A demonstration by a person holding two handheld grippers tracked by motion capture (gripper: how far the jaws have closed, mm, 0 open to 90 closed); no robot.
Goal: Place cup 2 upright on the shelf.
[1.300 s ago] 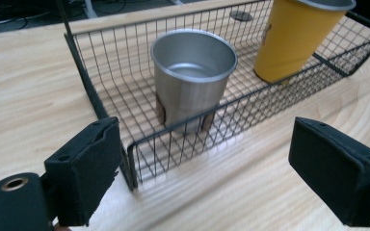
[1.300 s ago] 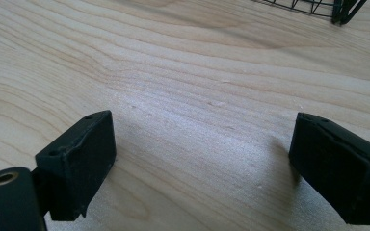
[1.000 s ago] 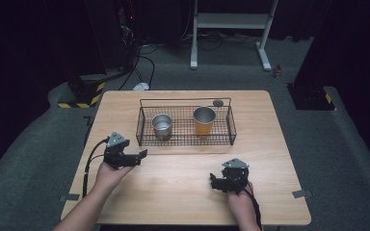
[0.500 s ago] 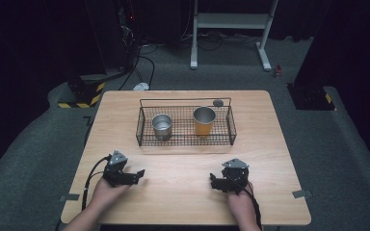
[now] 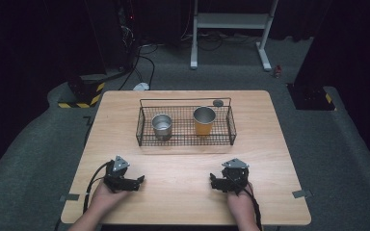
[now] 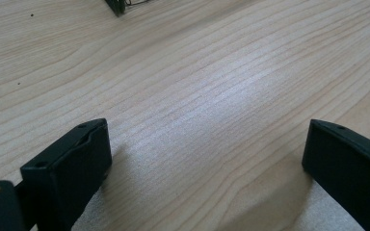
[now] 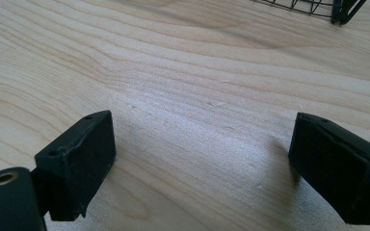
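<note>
Grey carpet floor (image 5: 38, 144) surrounds the wooden table (image 5: 183, 202); a white stand (image 5: 231, 21) stands behind.

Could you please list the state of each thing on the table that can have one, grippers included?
Left gripper: low at the table's near edge, jaws wide apart and just been opening, nothing between them.
Right gripper: low at the table's near edge, jaws open, holding nothing.
Wire basket: upright, holding two cups.
Steel cup: upright in the basket's left part.
Orange cup: upright in the basket's right part.

high view overhead, facing forward-down; gripper views low, close over table (image 5: 183, 168); all share tabletop.
</note>
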